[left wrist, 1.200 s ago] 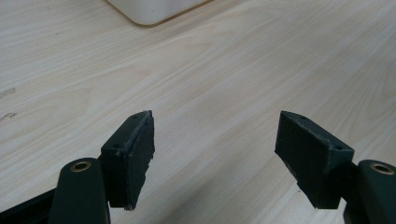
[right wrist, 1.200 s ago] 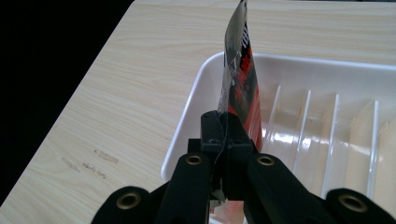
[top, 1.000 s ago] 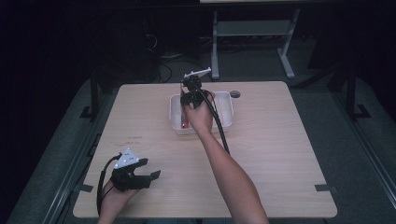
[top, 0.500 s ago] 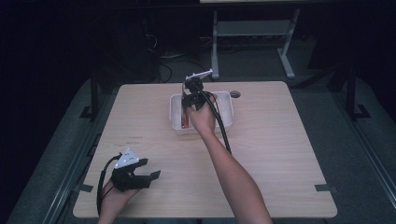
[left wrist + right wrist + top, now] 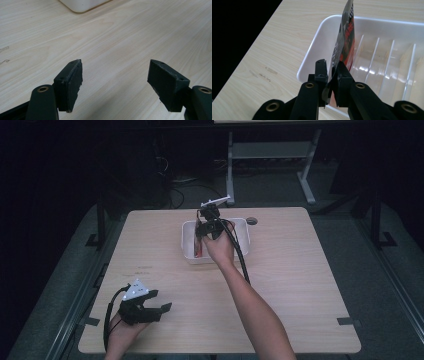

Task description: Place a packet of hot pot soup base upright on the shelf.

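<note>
While pinched edge-on at its lower end, thin foil packet (image 5: 345, 37) w/ red & black print stands nearly upright betw. right gripper (image 5: 332, 72) fingers, rising well past fingertips, over near-left corner of white ribbed tray (image 5: 317, 42). Fingers clamped tight on it, grip low & narrow.

Risks, as judged:
- Slick film + small bite at bottom edge → could slip out or pivot betw. pads if wrist tilts or jerks.
- Tall floppy part beyond fingertips → could fold over, catch tray rim just left of fingers, land half in / half out on desk (image 5: 274, 50).
- If letting go this high → may flutter, settle slanted across ribs beyond & right of fingers rather than flat in a slot.
- Tray light-looking; a nudge from fingers on the wall could shove it along desk.

In high view, right gripper (image 5: 210, 227) over tray (image 5: 240, 227), cable trailing along forearm → possible snag on rim.

Left gripper (image 5: 115, 82) far off, fingers spread wide, nothing betw. them, bare desk below; tray corner well ahead of fingertips. No steadying help from there if tray shifts.
</note>
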Demonstrator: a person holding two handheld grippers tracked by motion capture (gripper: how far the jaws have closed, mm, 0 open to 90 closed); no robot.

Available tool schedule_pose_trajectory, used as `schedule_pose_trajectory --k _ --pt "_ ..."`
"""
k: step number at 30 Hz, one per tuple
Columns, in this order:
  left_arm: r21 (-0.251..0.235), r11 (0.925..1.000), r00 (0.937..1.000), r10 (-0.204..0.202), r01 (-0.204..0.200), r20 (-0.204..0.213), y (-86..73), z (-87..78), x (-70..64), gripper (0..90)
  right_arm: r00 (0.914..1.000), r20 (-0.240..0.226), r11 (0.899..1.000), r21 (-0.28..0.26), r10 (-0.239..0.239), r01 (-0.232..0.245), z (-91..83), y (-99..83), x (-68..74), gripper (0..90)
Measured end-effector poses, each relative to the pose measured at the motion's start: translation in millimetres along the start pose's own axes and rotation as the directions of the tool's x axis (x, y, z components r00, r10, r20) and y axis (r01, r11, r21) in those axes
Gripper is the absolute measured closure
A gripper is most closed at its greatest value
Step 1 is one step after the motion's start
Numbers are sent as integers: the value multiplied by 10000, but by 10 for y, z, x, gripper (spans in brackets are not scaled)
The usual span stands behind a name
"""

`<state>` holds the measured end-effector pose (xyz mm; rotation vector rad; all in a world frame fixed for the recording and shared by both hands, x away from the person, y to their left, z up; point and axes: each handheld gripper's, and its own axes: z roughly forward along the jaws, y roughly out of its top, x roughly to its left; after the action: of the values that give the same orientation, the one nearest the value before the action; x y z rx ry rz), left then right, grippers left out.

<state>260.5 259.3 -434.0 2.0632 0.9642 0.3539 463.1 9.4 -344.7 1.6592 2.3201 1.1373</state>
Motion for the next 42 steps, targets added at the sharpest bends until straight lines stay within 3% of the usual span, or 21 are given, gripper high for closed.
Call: schedule_pose_trajectory --k 16,25,42 --pt "9 10000 10000 -27 27 -18 -8 -9 22 278 9980 -431 9989 -149 -453 447 -150 -34 -21 746" --pt "0 10000 10000 -43 43 12 -6 -7 23 277 9944 -941 9986 -292 -477 452 -274 -79 -99 693" --pt "162 9998 9999 112 -111 -18 -7 13 3 279 9899 -1217 9971 -319 -725 691 -456 -235 -269 597"
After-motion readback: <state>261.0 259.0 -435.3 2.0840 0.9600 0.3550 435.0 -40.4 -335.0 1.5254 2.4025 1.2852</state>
